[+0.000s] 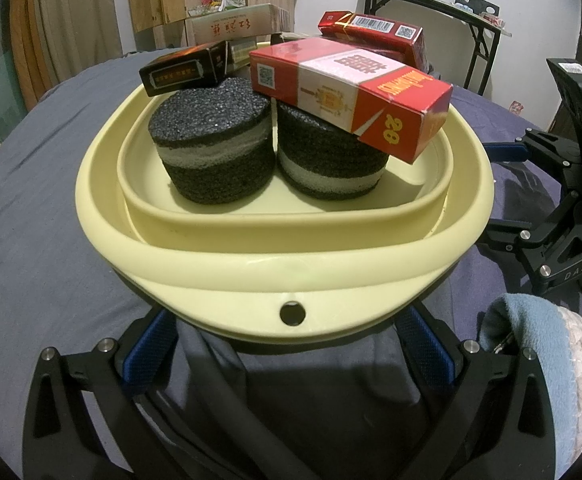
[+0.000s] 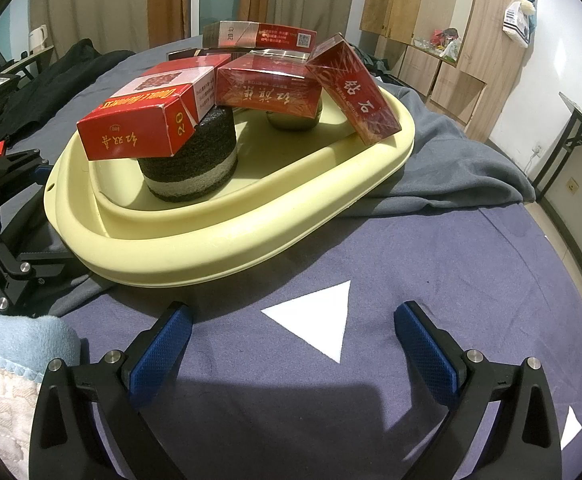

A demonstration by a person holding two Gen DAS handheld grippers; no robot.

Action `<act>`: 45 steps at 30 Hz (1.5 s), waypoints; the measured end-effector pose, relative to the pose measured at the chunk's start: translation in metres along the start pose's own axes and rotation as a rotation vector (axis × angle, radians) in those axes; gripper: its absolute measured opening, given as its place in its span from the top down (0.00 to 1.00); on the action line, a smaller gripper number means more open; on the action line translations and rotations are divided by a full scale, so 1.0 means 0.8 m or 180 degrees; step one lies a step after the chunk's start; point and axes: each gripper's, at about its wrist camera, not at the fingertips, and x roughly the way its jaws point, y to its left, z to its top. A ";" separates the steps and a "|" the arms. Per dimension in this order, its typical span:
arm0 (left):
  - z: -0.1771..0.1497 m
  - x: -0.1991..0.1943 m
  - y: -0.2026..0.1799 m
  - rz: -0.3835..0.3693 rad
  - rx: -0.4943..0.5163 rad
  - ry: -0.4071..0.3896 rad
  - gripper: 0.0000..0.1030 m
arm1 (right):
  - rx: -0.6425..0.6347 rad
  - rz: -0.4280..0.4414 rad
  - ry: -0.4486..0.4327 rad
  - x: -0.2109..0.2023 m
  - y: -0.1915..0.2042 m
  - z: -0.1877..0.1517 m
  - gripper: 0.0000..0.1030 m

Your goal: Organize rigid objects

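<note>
The sorting looks nearly done: the cream tray (image 1: 283, 248) on the bed (image 2: 431, 264) already carries two foam rounds (image 1: 211, 144) and a red box (image 1: 351, 96) perched at 1 o'clock atop one. The left tool (image 1: 287, 344) gapes wide around the tray's near rim; whether it touches is unclear. The right tool (image 2: 291, 340) stands wide open and empty, the tray at its 11 o'clock. Any lift calls for level handling, since the tilted boxes (image 2: 351, 88) could slide.
</note>
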 end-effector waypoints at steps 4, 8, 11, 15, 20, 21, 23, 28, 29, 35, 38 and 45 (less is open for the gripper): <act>0.000 0.001 -0.003 -0.0003 0.0000 0.0000 0.00 | -0.0001 -0.0001 0.0000 0.000 -0.001 0.000 0.00; -0.001 0.000 -0.007 0.0014 0.0014 0.0000 0.00 | -0.0002 -0.0003 0.0000 0.000 0.000 0.000 0.00; -0.001 0.001 -0.008 0.0009 0.0010 0.0000 0.00 | 0.0000 -0.0001 0.0000 0.000 -0.001 0.000 0.00; -0.002 0.001 -0.008 0.0014 0.0013 -0.0001 0.00 | -0.0001 -0.0001 0.0000 0.000 0.000 0.000 0.00; -0.001 0.001 -0.008 0.0016 0.0015 -0.0001 0.00 | -0.0001 -0.0001 0.0000 0.000 0.000 0.000 0.00; -0.002 0.001 -0.008 0.0013 0.0013 0.0000 0.00 | 0.0000 0.0000 0.0000 0.000 -0.001 0.000 0.00; -0.001 0.001 -0.009 0.0011 0.0012 0.0000 0.00 | -0.0001 -0.0002 0.0000 0.000 -0.001 0.000 0.00; -0.002 0.001 -0.008 0.0011 0.0011 -0.0001 0.00 | 0.0000 -0.0001 0.0000 0.000 -0.001 0.000 0.00; -0.001 0.001 -0.008 0.0007 0.0008 -0.0002 0.00 | 0.0000 -0.0001 0.0000 0.000 0.000 0.000 0.00; -0.001 0.001 -0.008 0.0000 0.0003 -0.0001 0.00 | 0.0000 -0.0002 0.0000 0.000 0.000 0.000 0.00; -0.002 0.001 -0.009 0.0005 0.0007 -0.0001 0.00 | 0.0000 -0.0002 0.0000 0.000 -0.001 0.000 0.00; -0.001 0.001 -0.009 0.0000 0.0003 -0.0001 0.00 | 0.0000 -0.0001 -0.0001 0.000 0.000 0.000 0.00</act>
